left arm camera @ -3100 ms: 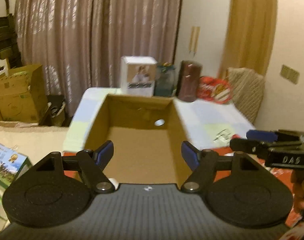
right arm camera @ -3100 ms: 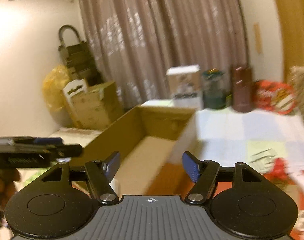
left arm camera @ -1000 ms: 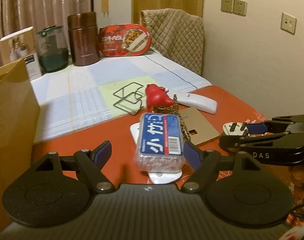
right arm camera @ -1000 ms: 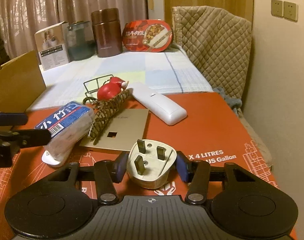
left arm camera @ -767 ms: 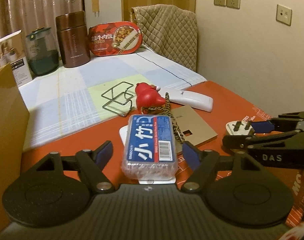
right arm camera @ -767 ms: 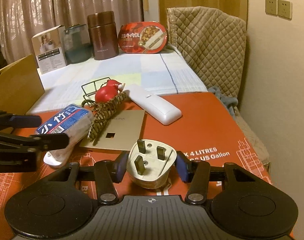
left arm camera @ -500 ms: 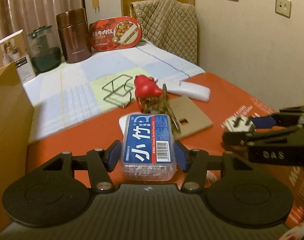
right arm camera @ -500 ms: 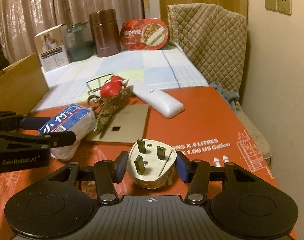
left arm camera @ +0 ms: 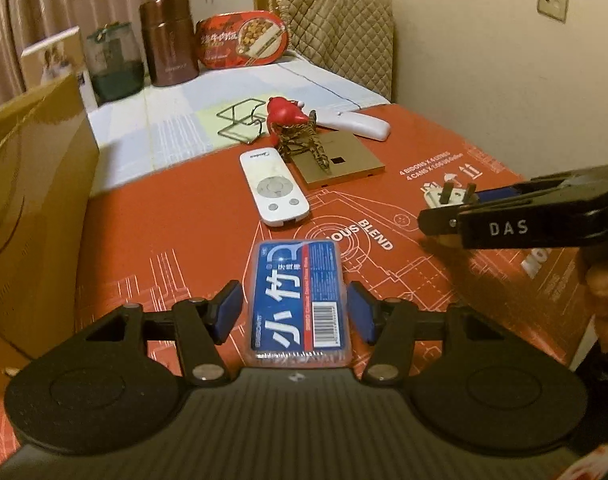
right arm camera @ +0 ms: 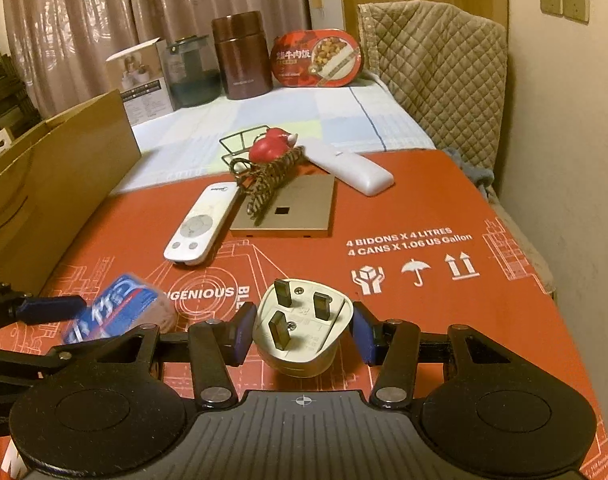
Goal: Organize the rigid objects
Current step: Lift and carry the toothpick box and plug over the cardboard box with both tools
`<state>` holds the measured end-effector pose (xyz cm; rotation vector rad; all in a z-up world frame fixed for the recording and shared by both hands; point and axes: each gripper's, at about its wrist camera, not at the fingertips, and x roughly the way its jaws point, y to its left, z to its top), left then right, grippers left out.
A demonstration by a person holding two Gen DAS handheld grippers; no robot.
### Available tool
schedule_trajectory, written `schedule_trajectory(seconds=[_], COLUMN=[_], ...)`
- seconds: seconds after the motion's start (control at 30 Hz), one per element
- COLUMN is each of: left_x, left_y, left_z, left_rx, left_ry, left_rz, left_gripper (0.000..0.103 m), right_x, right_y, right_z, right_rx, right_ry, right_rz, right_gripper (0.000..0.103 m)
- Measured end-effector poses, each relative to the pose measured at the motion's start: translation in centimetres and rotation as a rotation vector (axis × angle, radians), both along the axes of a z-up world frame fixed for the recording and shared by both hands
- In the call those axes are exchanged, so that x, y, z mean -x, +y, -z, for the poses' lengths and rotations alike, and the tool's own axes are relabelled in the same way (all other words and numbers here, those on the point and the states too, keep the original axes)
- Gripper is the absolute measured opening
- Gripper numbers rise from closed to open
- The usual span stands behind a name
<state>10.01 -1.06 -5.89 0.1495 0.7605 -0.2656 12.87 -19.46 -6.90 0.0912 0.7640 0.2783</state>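
My left gripper point(left arm camera: 294, 316) is shut on a clear box with a blue label point(left arm camera: 298, 300) and holds it above the red cardboard surface point(left arm camera: 384, 184). The box also shows in the right wrist view point(right arm camera: 120, 312). My right gripper point(right arm camera: 302, 336) is shut on a white three-pin plug point(right arm camera: 302, 330), lifted off the surface. The plug also shows in the left wrist view point(left arm camera: 448, 198). On the surface lie a white remote point(left arm camera: 274, 188), a gold plate point(left arm camera: 338, 160), a braided cord with a red toy point(left arm camera: 288, 114) and a white oblong device point(left arm camera: 360, 126).
An open brown cardboard box point(left arm camera: 28, 184) stands at the left. At the back stand a wire rack point(left arm camera: 240, 120), a brown canister point(left arm camera: 168, 40), a dark jar point(left arm camera: 114, 64), a red food tin point(left arm camera: 240, 44) and a quilted cushion point(left arm camera: 336, 36). A wall is at the right.
Both grippers came from over the cardboard box to the items. The left closed on the blue-label box, the right on the plug. Both have lifted and pulled back, uncovering the white remote.
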Motion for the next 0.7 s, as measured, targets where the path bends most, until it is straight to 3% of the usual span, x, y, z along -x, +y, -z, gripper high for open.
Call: schedule_trajectory(seconds=[0.27, 0.4, 0.7], left_x=[-0.9, -1.4, -1.1], left_y=[-0.4, -0.3, 0.3], left_z=[1.5, 2.0, 0.4], left_rx=[-0.006, 0.012, 0.023], left_ry=[0.03, 0.053, 0.024], left_rz=[0.006, -0.01, -0.043], left_gripper=[0.058, 0.052, 0.052], right_x=[-0.1, -0.3, -0.2], right_y=[-0.2, 0.1, 0.3], right_z=[0.2, 0.1, -1.0], right_rx=[-0.009, -0.015, -0.026], right_ry=[0.003, 0.003, -0.033], right_rz=[0.008, 0.002, 0.007], right_gripper=[0.048, 0.048, 0.048])
